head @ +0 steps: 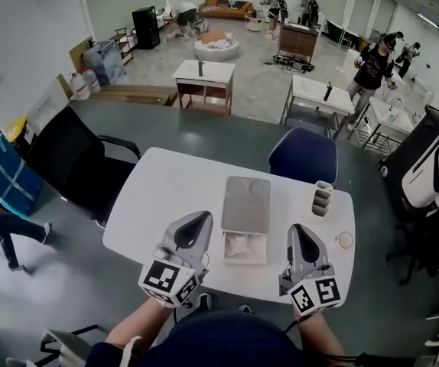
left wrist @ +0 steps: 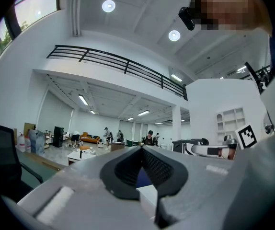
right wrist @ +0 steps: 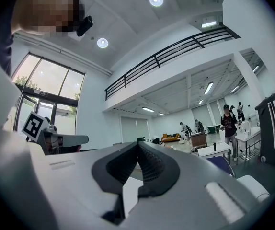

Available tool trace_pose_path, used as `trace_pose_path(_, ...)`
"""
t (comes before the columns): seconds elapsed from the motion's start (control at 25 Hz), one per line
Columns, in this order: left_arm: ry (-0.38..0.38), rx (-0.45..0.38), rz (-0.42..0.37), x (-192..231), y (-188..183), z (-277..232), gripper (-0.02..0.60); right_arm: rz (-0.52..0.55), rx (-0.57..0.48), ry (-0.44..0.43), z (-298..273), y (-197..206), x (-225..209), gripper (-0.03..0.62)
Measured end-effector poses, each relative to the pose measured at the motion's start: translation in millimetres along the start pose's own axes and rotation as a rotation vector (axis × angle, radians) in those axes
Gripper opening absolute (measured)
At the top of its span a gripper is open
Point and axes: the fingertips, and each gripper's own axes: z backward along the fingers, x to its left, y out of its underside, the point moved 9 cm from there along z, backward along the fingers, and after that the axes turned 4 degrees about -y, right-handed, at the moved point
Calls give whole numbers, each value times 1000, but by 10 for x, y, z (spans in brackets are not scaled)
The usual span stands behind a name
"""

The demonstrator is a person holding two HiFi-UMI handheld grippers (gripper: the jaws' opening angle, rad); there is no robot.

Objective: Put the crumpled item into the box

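Note:
On the white table point(head: 166, 197) lies a shallow open box point(head: 244, 259), and its grey lid point(head: 246, 203) lies flat beyond it. A white crumpled item point(head: 242, 243) rests inside the box. My left gripper point(head: 204, 219) is held level just left of the box, shut and empty. To the right of the box my right gripper point(head: 294, 229) is also held level, shut with nothing in it. In the left gripper view the jaws point(left wrist: 141, 148) meet at the tip. The right gripper view shows its jaws point(right wrist: 138, 143) closed the same way. Neither gripper view shows the box.
A small grey holder point(head: 323, 199) and a round disc point(head: 345, 240) sit near the table's right edge. A black chair point(head: 74, 167) stands at the left and a blue chair point(head: 304, 155) at the far side. A black-and-white chair point(head: 426, 167) is at the right. People stand far off.

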Motion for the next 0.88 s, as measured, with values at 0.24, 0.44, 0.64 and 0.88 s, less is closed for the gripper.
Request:
trace_pose_path(0.24, 0, 7, 1, 7, 43, -22, 2, -2, -2, -2, -17, 7, -22, 2)
trace_pose_path(0.44, -2, 8, 2, 9, 65, -20, 2, -2, -2, -5, -18, 18, -24, 2)
trace_pose_path(0.64, -6, 16, 8, 15, 59, -31, 2, -9, -1, -5, -34, 21, -14, 2)
trace_pose_path(0.88, 9, 21, 3, 21, 99, -45, 2, -10, 0, -2, -31, 45, -3, 2)
